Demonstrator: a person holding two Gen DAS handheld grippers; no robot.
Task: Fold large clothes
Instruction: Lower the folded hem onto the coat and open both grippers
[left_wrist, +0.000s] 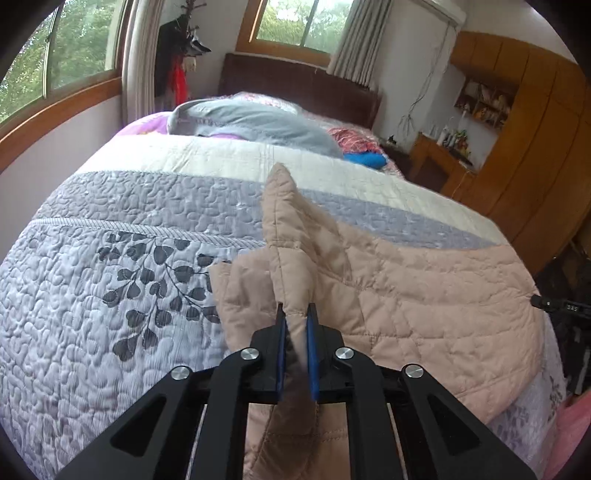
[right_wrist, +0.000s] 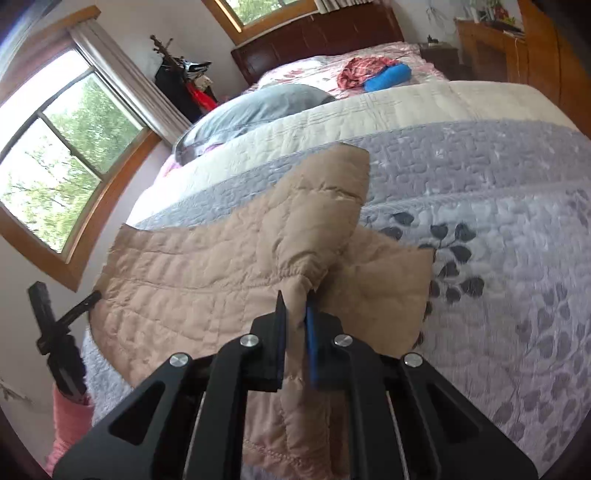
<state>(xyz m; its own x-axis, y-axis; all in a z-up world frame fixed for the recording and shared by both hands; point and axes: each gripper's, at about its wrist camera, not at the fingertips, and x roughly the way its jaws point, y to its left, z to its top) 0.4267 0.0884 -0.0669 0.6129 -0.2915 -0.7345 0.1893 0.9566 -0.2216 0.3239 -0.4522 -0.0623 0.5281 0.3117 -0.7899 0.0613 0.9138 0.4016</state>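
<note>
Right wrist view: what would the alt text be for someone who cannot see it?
The right gripper is shut on a bunched edge of a tan quilted jacket spread on a bed's grey leaf-patterned quilt. Windows and a grey pillow lie beyond.

Beige-tan quilted jacket (left_wrist: 424, 295) stitched in squares, bedspread (left_wrist: 110, 295) in pale lavender printed with dark grey leaves, banded in grey-purple and cream, grey pillow (left_wrist: 251, 123), blue bundle (left_wrist: 364, 159), black gripper (left_wrist: 296, 314) with blue pads (left_wrist: 281, 354)
</note>
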